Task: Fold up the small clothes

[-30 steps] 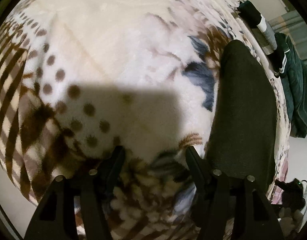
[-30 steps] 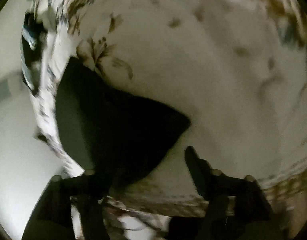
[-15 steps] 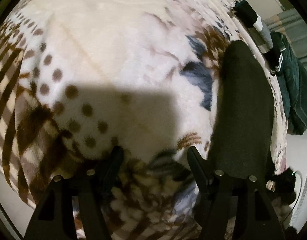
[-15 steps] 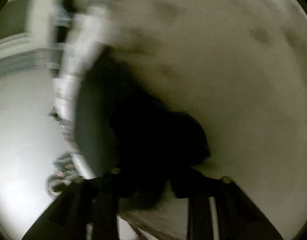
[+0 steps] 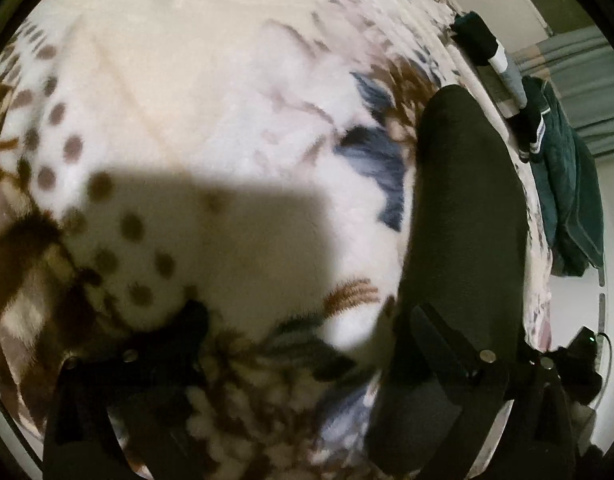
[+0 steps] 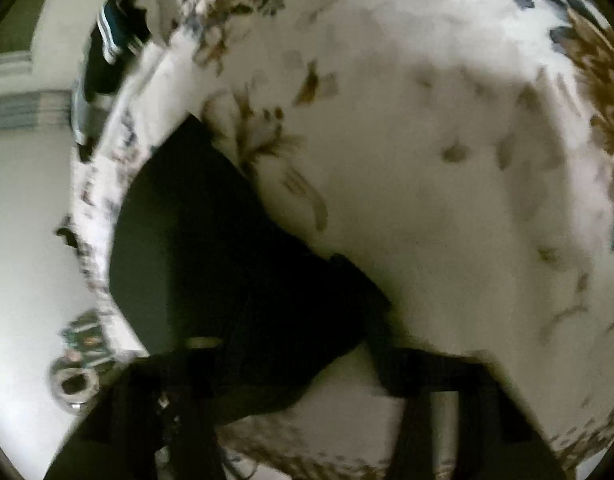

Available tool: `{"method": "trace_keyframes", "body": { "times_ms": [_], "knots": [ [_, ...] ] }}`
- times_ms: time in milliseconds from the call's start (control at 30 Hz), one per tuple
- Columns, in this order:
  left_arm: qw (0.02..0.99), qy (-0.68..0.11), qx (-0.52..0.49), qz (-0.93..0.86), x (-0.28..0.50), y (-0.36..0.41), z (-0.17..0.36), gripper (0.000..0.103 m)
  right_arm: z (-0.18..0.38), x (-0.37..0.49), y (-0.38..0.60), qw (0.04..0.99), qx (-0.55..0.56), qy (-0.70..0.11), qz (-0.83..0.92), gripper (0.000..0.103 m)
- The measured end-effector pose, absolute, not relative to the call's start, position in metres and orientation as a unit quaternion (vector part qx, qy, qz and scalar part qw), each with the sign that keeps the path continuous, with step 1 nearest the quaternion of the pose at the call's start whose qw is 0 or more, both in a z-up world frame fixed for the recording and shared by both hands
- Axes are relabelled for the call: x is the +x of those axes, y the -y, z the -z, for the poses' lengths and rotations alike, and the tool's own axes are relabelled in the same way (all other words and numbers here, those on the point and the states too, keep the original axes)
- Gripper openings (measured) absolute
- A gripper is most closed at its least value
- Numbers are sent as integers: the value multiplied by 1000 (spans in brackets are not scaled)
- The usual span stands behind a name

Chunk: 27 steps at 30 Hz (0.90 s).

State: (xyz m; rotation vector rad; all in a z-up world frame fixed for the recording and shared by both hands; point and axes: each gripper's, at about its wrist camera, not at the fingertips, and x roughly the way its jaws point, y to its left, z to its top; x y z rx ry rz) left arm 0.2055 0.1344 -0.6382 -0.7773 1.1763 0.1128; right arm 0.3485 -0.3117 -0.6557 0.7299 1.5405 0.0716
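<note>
Between the closing jaws of the right claw (image 6: 291, 360) sat a corner of the dark garment (image 6: 211, 248), lying on the floral blanket (image 6: 427, 160) by the bed's edge. Left claw (image 5: 307, 320) was opening, jaws wide, nothing between. Farther off lay green clothes (image 5: 567, 184).

- A bed under a plush floral blanket (image 5: 211, 92).
- A dark garment (image 5: 463, 232) lies flat near its edge.
- Folded dark clothes (image 5: 483, 42) and a green garment (image 5: 567, 184) sit further along.

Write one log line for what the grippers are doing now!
left gripper: opening, empty | right gripper: closing on black cloth | blanket: under cloth
</note>
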Motion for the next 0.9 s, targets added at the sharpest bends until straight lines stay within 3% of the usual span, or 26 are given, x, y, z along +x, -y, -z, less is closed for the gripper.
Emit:
{"method": "trace_keyframes", "body": {
  "times_ms": [167, 333, 367, 433, 500, 600, 733, 900],
  "knots": [
    [762, -522, -376, -73, 199, -137, 639, 103, 630, 339, 322, 691, 292, -661, 10, 15],
    [742, -549, -376, -80, 212, -137, 635, 103, 645, 357, 317, 668, 244, -702, -15, 16],
    [739, -550, -382, -77, 214, -137, 632, 103, 645, 362, 317, 663, 238, -709, -32, 19],
    [745, -532, -398, -56, 218, -139, 620, 103, 641, 376, 323, 658, 242, -711, -58, 34],
    [753, -516, -408, -28, 226, -137, 613, 103, 641, 391, 333, 658, 253, -703, -92, 72],
    [743, -518, -423, 16, 247, -126, 623, 103, 664, 425, 328, 639, 232, -715, -163, 73],
    [746, -532, -399, 44, 274, -111, 635, 103, 716, 460, 294, 546, 262, -745, -280, 75],
    [751, -528, -388, 83, 295, -96, 633, 103, 727, 469, 264, 499, 264, -746, -352, 77]
  ]
}}
